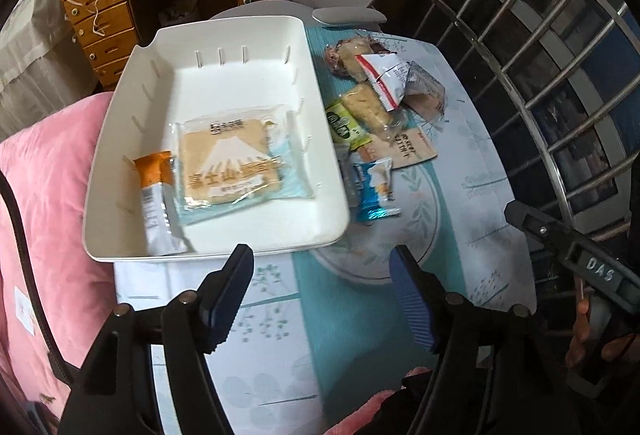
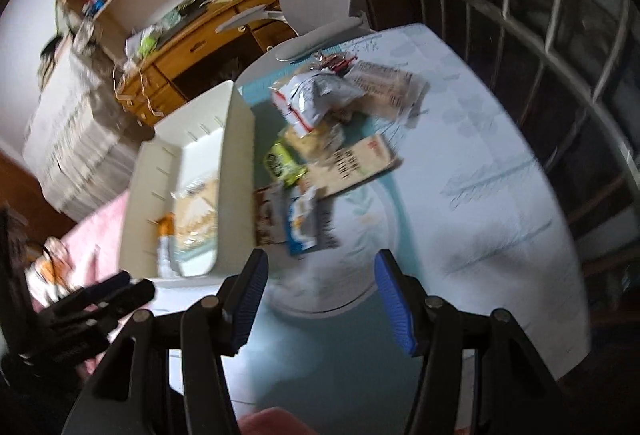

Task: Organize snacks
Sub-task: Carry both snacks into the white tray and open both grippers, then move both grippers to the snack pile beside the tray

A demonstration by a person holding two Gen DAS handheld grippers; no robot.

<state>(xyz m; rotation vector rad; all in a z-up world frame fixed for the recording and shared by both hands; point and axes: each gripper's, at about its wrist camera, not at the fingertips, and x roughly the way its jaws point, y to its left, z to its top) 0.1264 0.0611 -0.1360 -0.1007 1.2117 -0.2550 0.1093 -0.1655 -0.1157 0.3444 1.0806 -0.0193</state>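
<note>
Looking through the left wrist view, my left gripper (image 1: 322, 289) is released and empty near the white rectangular plastic tray (image 1: 120, 171), which overhangs the table edge: a nudge could tip it. Right wrist view: my right gripper (image 2: 318, 301), unclenched, faces the overlapping pile of snack packets (image 2: 316, 139); I risk dragging neighbours.

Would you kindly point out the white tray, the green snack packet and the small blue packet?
white tray (image 1: 224, 249): left wrist view, bare near rim.
green snack packet (image 1: 342, 125): left wrist view, printed front.
small blue packet (image 1: 374, 191): left wrist view, middle of wrapper.
</note>
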